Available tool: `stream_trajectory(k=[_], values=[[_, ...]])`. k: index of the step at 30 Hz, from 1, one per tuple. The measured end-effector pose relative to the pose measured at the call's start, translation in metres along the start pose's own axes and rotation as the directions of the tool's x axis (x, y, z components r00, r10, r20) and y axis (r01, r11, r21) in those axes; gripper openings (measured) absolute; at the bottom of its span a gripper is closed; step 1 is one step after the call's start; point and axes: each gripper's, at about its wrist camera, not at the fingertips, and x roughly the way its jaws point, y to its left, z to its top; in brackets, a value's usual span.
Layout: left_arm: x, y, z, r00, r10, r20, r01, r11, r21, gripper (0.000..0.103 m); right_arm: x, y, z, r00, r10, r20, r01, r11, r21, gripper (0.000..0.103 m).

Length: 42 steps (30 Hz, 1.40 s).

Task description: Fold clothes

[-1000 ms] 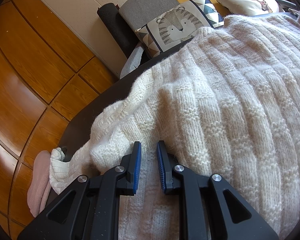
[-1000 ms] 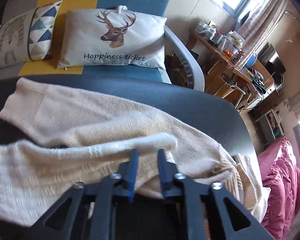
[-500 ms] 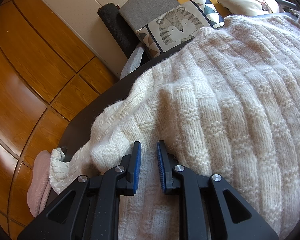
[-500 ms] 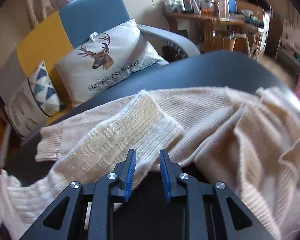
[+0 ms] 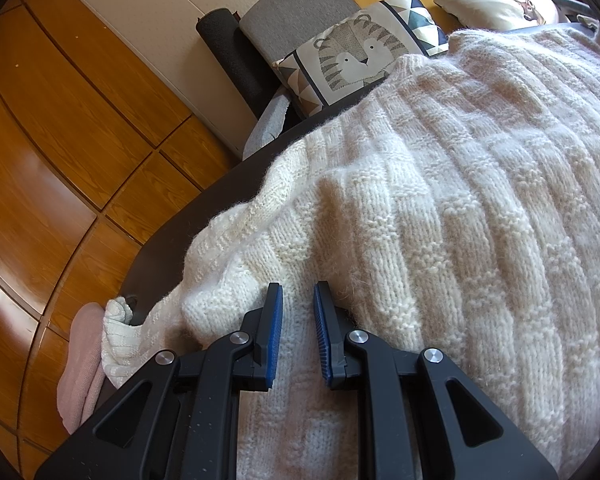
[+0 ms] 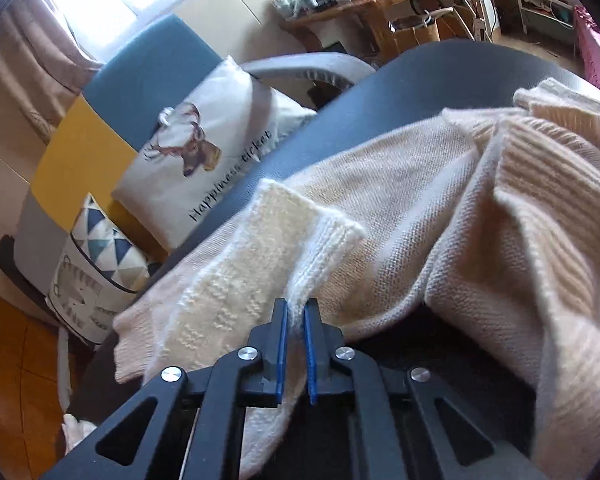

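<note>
Through my left wrist camera, my left claw (image 5: 298, 300) hovers low over the white knitted sweater (image 5: 440, 208), jaws a little apart with nothing pinched; the knit lies under and beyond them, spread across the dark table (image 5: 204, 216). A tiger cushion (image 5: 356, 60) leans on the far sofa, and a pink cloth (image 5: 80, 360) hangs at the near left table edge.

Through my right wrist camera, my right claw (image 6: 296, 312) is closing on the sweater's white sleeve cuff (image 6: 324, 248), the ribbed edge caught between the pads. The sleeve lies across a beige sweater (image 6: 480, 240) heaped to the right. A deer cushion (image 6: 212, 160) sits far left.
</note>
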Motion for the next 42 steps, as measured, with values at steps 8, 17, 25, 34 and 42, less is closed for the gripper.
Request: stream_trajectory(k=[8, 17, 25, 34, 42], values=[[0.000, 0.001, 0.001, 1.000, 0.001, -0.003, -0.001, 1.000, 0.004, 0.017, -0.061, 0.006, -0.009, 0.993, -0.065, 0.098, 0.068, 0.997, -0.034, 0.006], [-0.001, 0.001, 0.001, 1.000, 0.005, -0.004, -0.005, 1.000, 0.007, 0.017, -0.067, -0.047, -0.023, 0.961, -0.262, 0.089, 0.259, 0.965, 0.040, 0.004], [-0.001, -0.001, 0.001, 1.000, 0.013, -0.003, -0.013, 1.000, 0.012, 0.017, -0.083, 0.050, -0.074, 0.981, -0.139, 0.136, 0.164, 0.966, -0.199, 0.021], [-0.001, 0.001, 0.003, 1.000, 0.004, -0.010, -0.004, 1.000, 0.008, 0.017, -0.024, 0.224, -0.188, 0.991, 0.046, -0.125, -0.113, 0.785, -0.609, 0.021], [-0.002, 0.004, 0.003, 1.000, -0.002, -0.012, 0.002, 1.000, -0.001, 0.017, 0.014, 0.207, -0.195, 0.991, -0.132, -0.038, 0.073, 0.743, -0.665, 0.020]])
